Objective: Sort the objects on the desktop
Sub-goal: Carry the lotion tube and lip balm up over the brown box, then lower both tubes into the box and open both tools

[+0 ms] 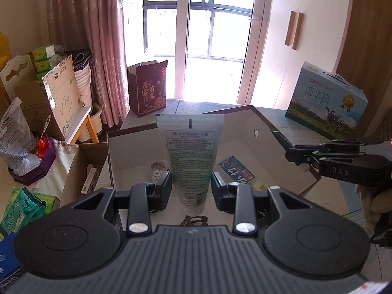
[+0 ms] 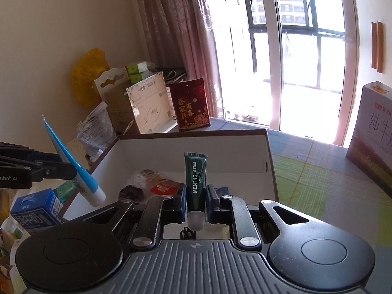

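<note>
My left gripper [image 1: 191, 188] is shut on a pale tube of cream [image 1: 189, 147], crimped end up and cap toward the camera. In the right wrist view the left gripper [image 2: 72, 171] holds this tube [image 2: 68, 156] tilted, showing its blue side and white cap. My right gripper [image 2: 195, 201] is shut on a small dark green lip gel tube [image 2: 196, 174], clear cap toward the camera. Both tubes hang above an open box [image 2: 245, 147] with white inside walls. Seen in the left wrist view, the right gripper [image 1: 292, 155] is at the box's right edge [image 1: 269, 127].
Inside the box lie a bag of cotton swabs [image 2: 144, 178], a dark hair tie [image 2: 129, 191], a red packet [image 2: 166, 187] and a blue card [image 1: 235, 169]. A big milk carton case [image 1: 328, 103] and a red gift bag [image 1: 148, 88] stand behind. Clutter fills the left.
</note>
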### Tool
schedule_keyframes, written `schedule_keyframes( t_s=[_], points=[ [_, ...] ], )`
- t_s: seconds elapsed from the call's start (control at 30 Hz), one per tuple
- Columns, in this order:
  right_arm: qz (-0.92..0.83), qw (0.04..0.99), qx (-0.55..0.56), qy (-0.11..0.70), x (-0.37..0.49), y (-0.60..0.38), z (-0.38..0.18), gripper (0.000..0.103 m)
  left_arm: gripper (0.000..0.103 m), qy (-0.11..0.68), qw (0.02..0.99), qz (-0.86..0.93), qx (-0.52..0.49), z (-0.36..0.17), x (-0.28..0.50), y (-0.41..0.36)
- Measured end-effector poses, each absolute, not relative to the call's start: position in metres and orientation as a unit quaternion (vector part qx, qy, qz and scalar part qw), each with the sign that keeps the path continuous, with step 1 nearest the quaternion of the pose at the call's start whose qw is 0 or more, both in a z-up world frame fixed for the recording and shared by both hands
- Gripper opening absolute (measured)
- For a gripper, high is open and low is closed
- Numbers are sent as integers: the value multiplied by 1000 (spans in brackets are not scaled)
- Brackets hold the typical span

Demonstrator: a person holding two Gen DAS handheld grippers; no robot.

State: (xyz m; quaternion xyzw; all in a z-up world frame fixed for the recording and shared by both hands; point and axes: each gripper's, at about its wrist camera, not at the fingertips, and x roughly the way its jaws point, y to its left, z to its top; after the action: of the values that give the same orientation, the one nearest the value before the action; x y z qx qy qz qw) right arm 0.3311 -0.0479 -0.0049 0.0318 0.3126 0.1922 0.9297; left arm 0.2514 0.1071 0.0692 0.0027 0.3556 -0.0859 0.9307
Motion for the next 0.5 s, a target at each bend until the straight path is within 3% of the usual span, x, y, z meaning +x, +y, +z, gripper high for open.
schedule_keyframes(
  t_s=[0.5],
  points=[
    [155,918,19,365,400,-45,-38,13,30,442,894,-76,22,-4,331,107]
  ],
)
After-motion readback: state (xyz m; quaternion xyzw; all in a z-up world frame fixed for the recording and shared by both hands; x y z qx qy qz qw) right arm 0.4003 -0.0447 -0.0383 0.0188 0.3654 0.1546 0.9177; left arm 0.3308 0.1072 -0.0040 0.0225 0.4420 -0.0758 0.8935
